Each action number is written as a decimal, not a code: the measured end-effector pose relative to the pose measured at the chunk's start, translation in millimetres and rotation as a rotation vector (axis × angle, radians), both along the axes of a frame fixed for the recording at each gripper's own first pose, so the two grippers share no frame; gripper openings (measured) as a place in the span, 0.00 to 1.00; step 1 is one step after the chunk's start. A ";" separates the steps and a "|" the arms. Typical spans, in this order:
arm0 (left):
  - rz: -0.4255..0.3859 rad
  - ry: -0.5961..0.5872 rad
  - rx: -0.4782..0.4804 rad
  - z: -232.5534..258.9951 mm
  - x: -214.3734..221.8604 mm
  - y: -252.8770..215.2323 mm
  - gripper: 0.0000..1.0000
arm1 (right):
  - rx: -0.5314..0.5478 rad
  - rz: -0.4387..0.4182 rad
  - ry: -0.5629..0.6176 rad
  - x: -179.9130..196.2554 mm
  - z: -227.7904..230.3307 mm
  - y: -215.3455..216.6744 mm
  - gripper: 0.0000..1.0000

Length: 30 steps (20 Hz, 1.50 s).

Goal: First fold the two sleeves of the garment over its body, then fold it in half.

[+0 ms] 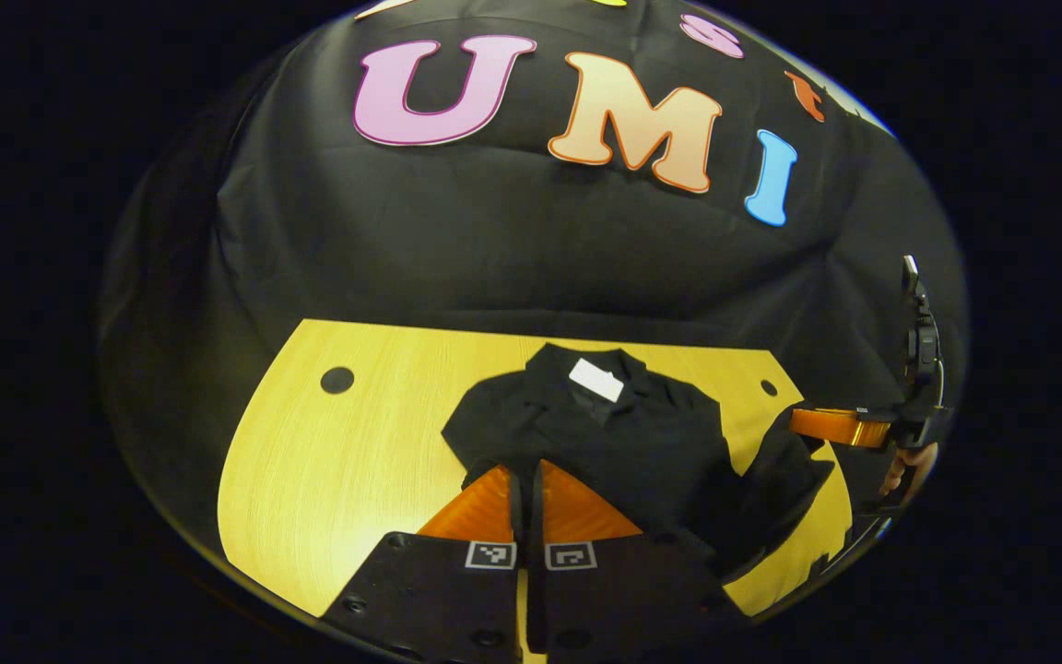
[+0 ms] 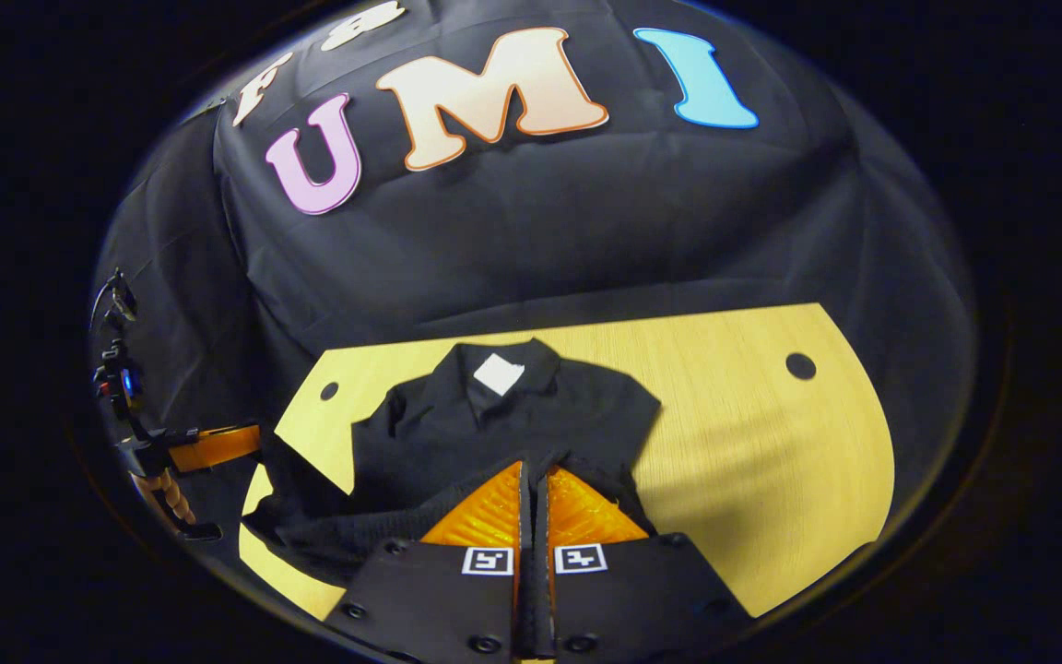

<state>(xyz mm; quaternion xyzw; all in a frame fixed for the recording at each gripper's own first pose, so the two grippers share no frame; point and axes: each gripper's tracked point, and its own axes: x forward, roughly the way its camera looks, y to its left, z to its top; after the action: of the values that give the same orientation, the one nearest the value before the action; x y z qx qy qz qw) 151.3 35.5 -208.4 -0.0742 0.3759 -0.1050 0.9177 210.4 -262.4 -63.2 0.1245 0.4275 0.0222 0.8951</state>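
Observation:
A black collared garment (image 1: pixel 623 433) (image 2: pixel 457 433) with a white neck label (image 1: pixel 596 379) lies face up on the yellow wooden table (image 1: pixel 328 461), collar toward the wall. My left gripper (image 1: pixel 526 470) is shut on the garment's near left edge. Off to the left in the right gripper view, the same left gripper (image 2: pixel 208 447) meets a raised corner of cloth. My right gripper (image 2: pixel 536 475) is shut on the near right edge. It appears as the right gripper (image 1: pixel 840 427) at the far right of the left gripper view, with cloth drawn up to it. No sleeve sticks out past the body.
The table (image 2: pixel 752 433) has a round hole near each far corner (image 1: pixel 337 379) (image 2: pixel 800 365). Black cloth walls close the back and sides. A hand (image 1: pixel 904 466) holds the far gripper. Bare tabletop lies to the garment's left and right.

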 end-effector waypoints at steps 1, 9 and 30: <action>0.003 -0.031 0.002 0.6 18.8 2.0 0.00 | -0.016 -0.005 -0.010 14.9 -1.1 -4.7 0.02; -0.049 -0.139 0.108 -62.9 121.5 1.2 0.00 | -0.098 -0.094 -0.052 124.6 -29.4 -46.5 0.02; 0.071 -0.260 0.001 5.4 69.7 1.8 0.93 | -0.276 -0.135 -0.190 50.5 7.5 -33.6 0.99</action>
<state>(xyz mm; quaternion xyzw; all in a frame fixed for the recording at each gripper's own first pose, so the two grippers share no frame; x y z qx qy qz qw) 221.0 37.3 -203.0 -0.0728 0.2508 -0.0811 0.9619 260.8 -296.1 -55.7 0.0262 0.3306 -0.0852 0.9395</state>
